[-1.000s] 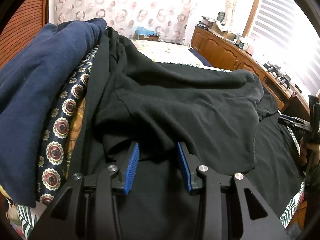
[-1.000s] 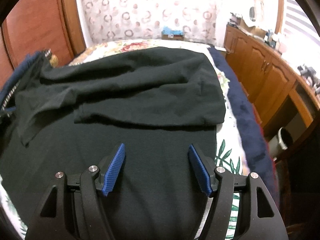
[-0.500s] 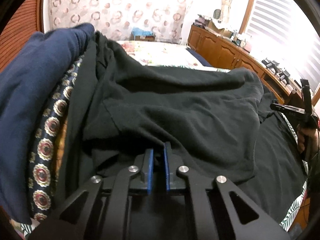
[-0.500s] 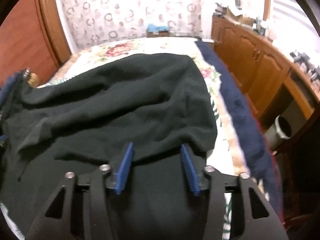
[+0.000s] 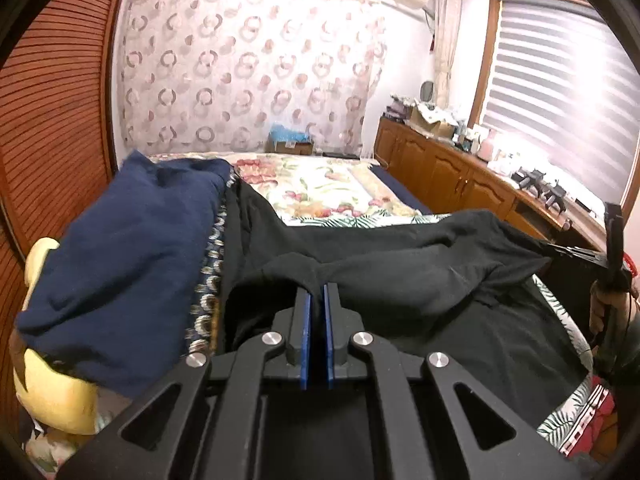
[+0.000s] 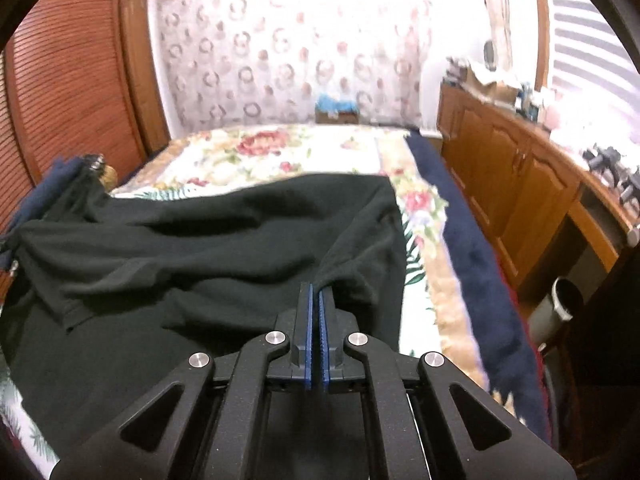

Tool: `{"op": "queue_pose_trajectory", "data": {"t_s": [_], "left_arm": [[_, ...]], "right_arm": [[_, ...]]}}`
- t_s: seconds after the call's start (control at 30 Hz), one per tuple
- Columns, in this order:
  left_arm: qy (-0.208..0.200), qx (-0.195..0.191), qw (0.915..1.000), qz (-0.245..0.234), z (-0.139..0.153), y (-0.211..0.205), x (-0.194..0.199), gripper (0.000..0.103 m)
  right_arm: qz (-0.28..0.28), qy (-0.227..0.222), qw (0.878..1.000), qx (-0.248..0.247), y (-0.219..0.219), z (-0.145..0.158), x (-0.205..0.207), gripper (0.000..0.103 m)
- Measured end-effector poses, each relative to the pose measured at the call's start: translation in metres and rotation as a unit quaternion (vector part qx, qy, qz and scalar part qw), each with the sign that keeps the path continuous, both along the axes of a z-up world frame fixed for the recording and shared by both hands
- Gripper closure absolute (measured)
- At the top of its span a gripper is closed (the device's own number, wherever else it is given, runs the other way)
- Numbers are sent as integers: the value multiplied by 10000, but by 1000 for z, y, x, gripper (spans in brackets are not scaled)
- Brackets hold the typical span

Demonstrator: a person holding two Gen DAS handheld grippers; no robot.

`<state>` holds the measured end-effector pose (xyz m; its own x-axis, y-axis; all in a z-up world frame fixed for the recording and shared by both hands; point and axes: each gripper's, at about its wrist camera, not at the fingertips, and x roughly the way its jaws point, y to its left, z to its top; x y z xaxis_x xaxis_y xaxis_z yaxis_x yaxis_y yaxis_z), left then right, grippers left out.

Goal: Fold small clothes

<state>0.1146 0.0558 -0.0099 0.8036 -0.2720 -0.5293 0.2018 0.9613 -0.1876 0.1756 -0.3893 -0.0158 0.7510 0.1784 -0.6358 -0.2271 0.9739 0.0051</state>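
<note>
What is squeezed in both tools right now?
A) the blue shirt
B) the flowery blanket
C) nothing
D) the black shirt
D: each tool, left and right, is shut on an edge of the black shirt, lifting it off the bed.

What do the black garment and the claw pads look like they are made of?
Black garment: soft matte knit, probably cotton jersey, since it drapes in loose folds with no sheen. Pads: blue, seemingly rubber or ribbed plastic, with fine ridges along their edges.
</note>
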Motion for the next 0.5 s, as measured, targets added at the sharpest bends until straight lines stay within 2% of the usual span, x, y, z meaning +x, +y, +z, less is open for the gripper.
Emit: {"op": "queue_pose_trajectory", "data": {"t_s": [0.2, 0.5], "left_arm": [[0, -24, 10000, 0, 6, 22, -29, 100], [267, 103, 9995, 161, -7, 47, -69, 99]], "right_arm": [[326, -54, 9993, 188, -5, 26, -46, 103], [849, 218, 9960, 177, -3, 38, -119, 103]]}}
